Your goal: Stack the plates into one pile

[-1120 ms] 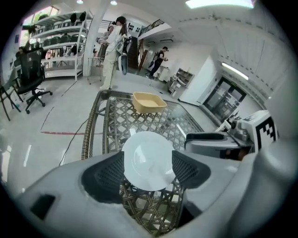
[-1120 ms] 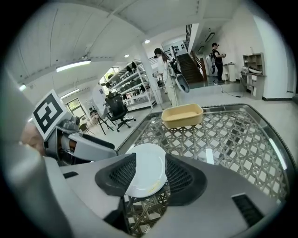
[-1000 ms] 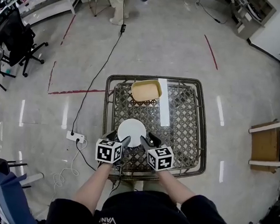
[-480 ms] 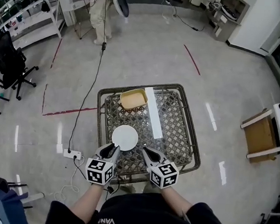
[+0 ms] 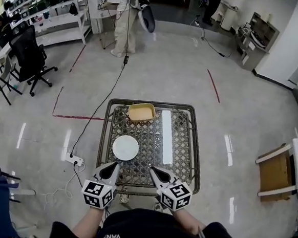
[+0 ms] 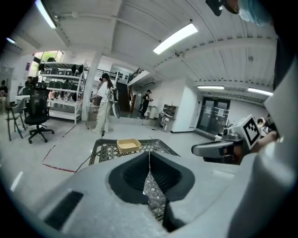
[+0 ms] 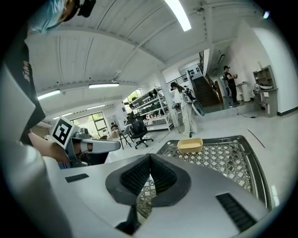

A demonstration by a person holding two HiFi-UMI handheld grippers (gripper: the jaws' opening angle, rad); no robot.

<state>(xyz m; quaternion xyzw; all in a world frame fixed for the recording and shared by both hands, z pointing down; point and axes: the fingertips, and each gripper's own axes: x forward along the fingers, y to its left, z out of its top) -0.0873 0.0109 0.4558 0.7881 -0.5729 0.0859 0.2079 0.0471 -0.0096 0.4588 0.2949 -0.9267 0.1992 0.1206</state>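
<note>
A white round plate (image 5: 125,147) lies on the near left part of the woven metal table (image 5: 183,159). A yellow square dish (image 5: 142,112) sits at the table's far edge, also seen in the left gripper view (image 6: 128,145) and the right gripper view (image 7: 190,145). My left gripper (image 5: 115,165) hangs above the table's near edge, short of the plate and apart from it. Its jaws are shut with nothing between them (image 6: 149,155). My right gripper (image 5: 152,168) is level with it to the right, also shut and empty (image 7: 150,160). The gripper bodies hide the plate in both gripper views.
A long white strip (image 5: 166,136) lies along the table's right half. On the floor to the left are a power strip (image 5: 74,160) and a cable. A person (image 5: 122,16) stands far off, beside shelves and an office chair (image 5: 29,55). A wooden crate (image 5: 274,172) stands at the right.
Both grippers stood open at the plate's near edge. They have since drawn back towards me, risen and shut empty. The plate stays on the table.
</note>
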